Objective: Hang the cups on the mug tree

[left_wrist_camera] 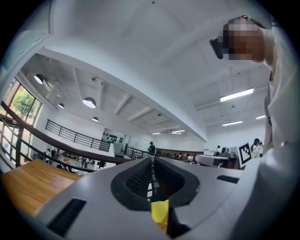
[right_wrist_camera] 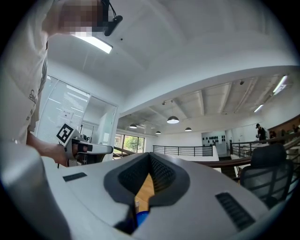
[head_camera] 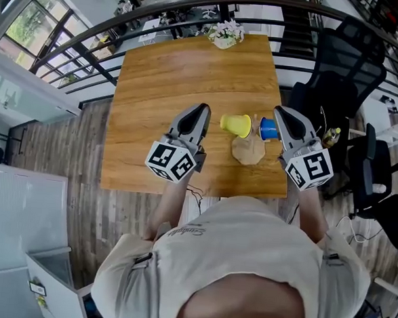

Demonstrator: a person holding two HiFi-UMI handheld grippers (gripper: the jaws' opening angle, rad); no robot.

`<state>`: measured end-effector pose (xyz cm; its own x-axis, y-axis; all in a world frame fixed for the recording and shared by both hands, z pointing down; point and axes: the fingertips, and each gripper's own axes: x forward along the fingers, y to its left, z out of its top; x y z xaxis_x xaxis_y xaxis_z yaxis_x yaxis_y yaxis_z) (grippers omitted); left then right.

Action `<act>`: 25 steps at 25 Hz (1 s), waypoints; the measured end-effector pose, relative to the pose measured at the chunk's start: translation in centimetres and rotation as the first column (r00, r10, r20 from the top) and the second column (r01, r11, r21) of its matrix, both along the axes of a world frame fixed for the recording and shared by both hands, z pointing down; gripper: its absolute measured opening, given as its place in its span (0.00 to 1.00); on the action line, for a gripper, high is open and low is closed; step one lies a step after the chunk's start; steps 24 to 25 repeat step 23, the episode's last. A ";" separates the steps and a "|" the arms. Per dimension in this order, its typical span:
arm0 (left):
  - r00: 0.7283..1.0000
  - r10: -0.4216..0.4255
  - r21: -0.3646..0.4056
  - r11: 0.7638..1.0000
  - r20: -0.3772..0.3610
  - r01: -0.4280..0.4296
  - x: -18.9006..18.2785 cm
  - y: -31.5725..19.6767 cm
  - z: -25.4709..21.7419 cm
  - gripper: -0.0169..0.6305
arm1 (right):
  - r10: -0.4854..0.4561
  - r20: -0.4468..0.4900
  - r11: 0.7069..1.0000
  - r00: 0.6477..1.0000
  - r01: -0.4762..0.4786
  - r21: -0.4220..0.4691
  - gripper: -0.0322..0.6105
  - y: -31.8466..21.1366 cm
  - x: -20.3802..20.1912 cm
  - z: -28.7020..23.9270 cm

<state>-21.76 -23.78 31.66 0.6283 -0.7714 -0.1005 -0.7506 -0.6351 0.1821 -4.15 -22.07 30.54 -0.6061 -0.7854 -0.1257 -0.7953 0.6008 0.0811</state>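
Observation:
On the wooden table (head_camera: pixel 184 79) stands a wooden mug tree (head_camera: pixel 248 151) near the front right. A yellow cup (head_camera: pixel 237 124) sits against the left of its post and a blue cup (head_camera: pixel 268 129) against the right. My left gripper (head_camera: pixel 202 109) hovers left of the yellow cup, shut and empty. My right gripper (head_camera: pixel 278 111) hovers just right of the blue cup, also shut and empty. The left gripper view looks level over the left gripper (left_wrist_camera: pixel 153 161), with yellow (left_wrist_camera: pixel 159 213) showing under its jaws. Below the right gripper (right_wrist_camera: pixel 150 157), a bit of blue (right_wrist_camera: pixel 140 218) shows.
A pot of white flowers (head_camera: pixel 225 34) stands at the table's far edge. Black office chairs (head_camera: pixel 341 70) crowd the right side. A curved black railing (head_camera: pixel 92 39) runs behind the table. The table's near edge is just below the grippers.

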 end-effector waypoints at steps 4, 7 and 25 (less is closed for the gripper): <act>1.000 -0.015 -0.030 0.999 -0.011 0.015 -0.2 -0.2 1.2 0.07 | -0.012 0.007 1.000 1.000 0.012 -0.022 0.04 -0.1 0.1 1.0; 1.000 -0.021 -0.045 0.999 -0.002 0.020 -0.2 -0.5 1.8 0.07 | -0.004 0.004 1.000 1.000 0.004 -0.029 0.04 -0.2 0.4 1.2; 0.998 -0.030 -0.077 0.997 -0.062 0.025 -0.7 -1.3 2.4 0.07 | 0.019 0.024 0.998 1.000 -0.018 -0.057 0.04 -0.8 0.3 3.0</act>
